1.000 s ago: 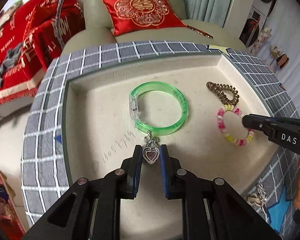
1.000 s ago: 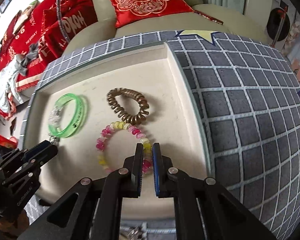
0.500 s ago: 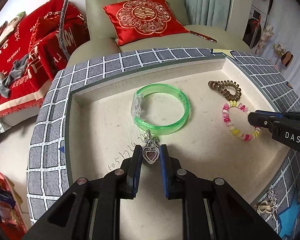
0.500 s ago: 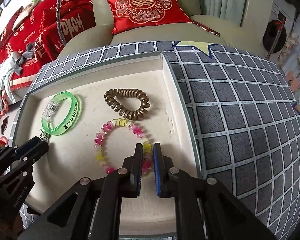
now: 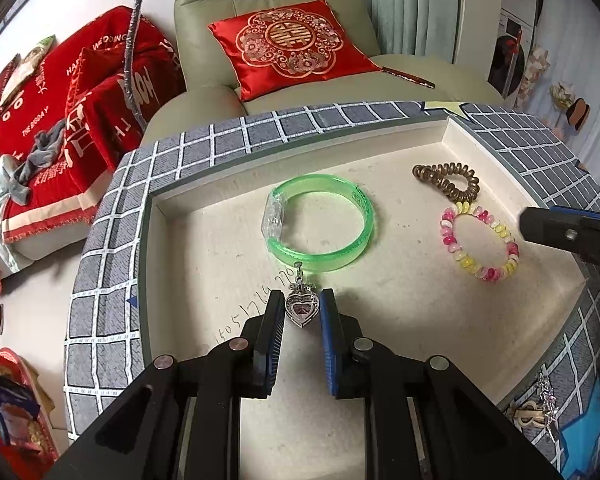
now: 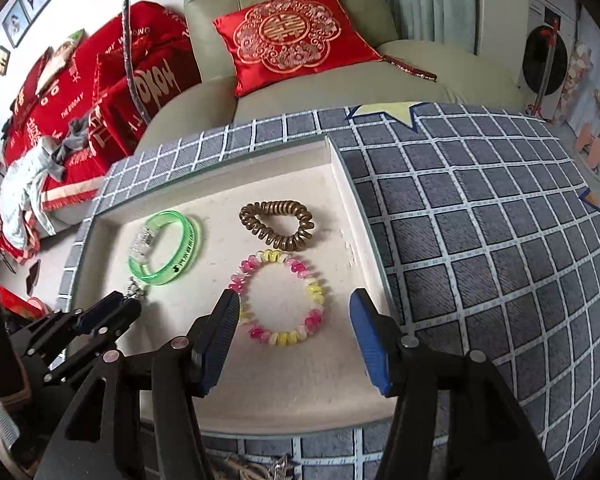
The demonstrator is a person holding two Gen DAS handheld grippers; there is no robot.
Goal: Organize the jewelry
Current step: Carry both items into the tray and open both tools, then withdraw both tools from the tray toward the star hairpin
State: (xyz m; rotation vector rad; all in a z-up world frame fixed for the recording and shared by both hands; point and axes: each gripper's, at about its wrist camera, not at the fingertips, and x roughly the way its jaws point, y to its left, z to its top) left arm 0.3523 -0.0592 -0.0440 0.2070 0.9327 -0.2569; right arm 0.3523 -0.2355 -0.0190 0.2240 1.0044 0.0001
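Pale green armchair (image 5: 276, 24) with red cushion (image 5: 292, 44), curtain (image 5: 412, 4) behind

The left gripper (image 5: 301, 309) is black plastic with blue ridged pads (image 5: 329, 344) inside its fingers and round silver screws on top. The right gripper (image 6: 294, 334) looks the same: black arms, blue pads (image 6: 370, 340), silver screws.

Heart pendant (image 5: 301, 309) upright – green bangle (image 5: 320, 227), beaded bracelet (image 6: 279, 298) flat
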